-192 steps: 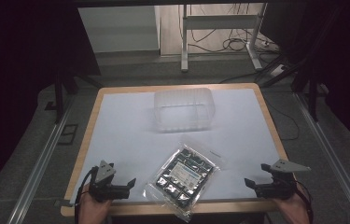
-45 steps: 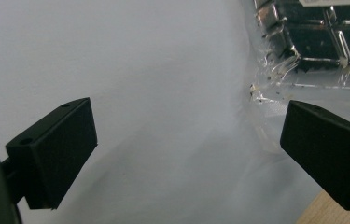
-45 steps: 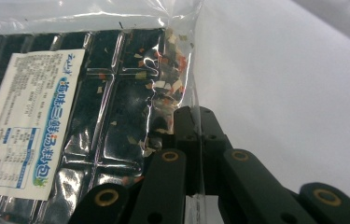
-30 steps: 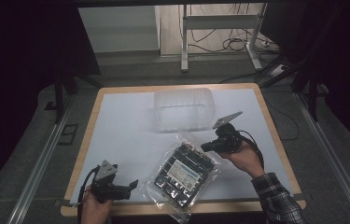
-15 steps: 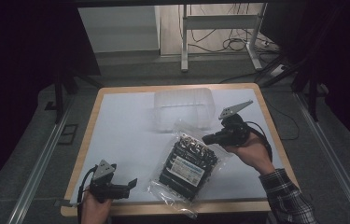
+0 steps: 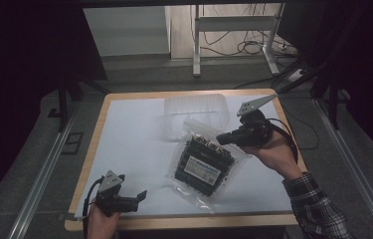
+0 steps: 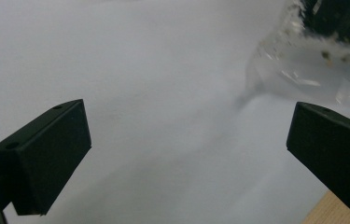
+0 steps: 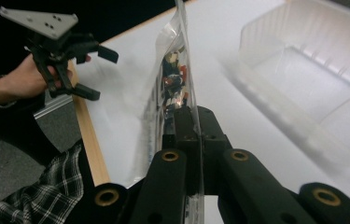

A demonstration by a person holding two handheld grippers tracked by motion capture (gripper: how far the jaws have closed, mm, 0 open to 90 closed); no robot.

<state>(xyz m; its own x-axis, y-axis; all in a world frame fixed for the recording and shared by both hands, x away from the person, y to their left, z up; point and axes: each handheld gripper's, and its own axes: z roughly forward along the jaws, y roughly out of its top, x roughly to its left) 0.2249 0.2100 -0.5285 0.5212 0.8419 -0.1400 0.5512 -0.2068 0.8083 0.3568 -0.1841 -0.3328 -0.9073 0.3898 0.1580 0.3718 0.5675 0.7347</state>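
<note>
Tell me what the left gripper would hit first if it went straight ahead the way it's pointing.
Probably the clear plastic bag. The left gripper points right along the table's near edge, jaws open over bare white table. The bag's lower corner hangs ahead toward one side, so it might graze or just miss.

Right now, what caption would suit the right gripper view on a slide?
The right gripper pinches a clear bag of electronics by its edge beside a clear plastic tray.

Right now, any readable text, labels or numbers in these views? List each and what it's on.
None can be read.
Pale label on the dark contents of the clear bag: print there, too small and blurred.
Clear tray, right gripper, left gripper: no markings seen.
</note>
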